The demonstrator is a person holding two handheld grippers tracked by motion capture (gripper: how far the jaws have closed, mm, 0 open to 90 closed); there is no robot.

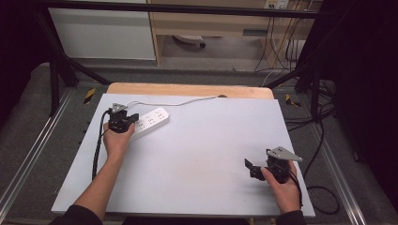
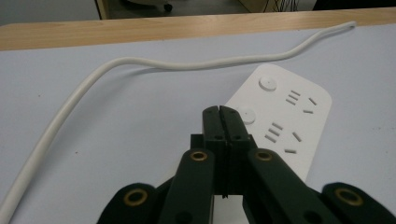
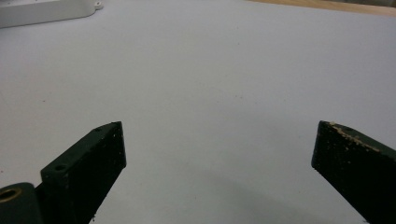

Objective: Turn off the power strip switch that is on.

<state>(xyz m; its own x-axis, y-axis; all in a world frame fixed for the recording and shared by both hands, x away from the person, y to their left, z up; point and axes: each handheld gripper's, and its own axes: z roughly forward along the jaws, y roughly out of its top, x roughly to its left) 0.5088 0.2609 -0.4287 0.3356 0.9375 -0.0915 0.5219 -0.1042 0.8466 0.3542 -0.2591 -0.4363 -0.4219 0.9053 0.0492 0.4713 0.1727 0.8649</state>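
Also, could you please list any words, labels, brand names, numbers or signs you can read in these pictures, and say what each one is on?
None can be read.
The white power strip carries socket slots and two round buttons but no legible print.
The left hand-held gripper, jaws pressed together, and the right hand-held gripper, jaws wide apart, bear no lettering.
The yellow-and-black hazard strips by the table are stripes, not text.

Even overhead light, soft shadows, dark surroundings, slightly blurred pictures.

White tabletop (image 1: 202, 154) w/ 1 power strip (image 1: 149, 122) + cord (image 1: 178, 101).
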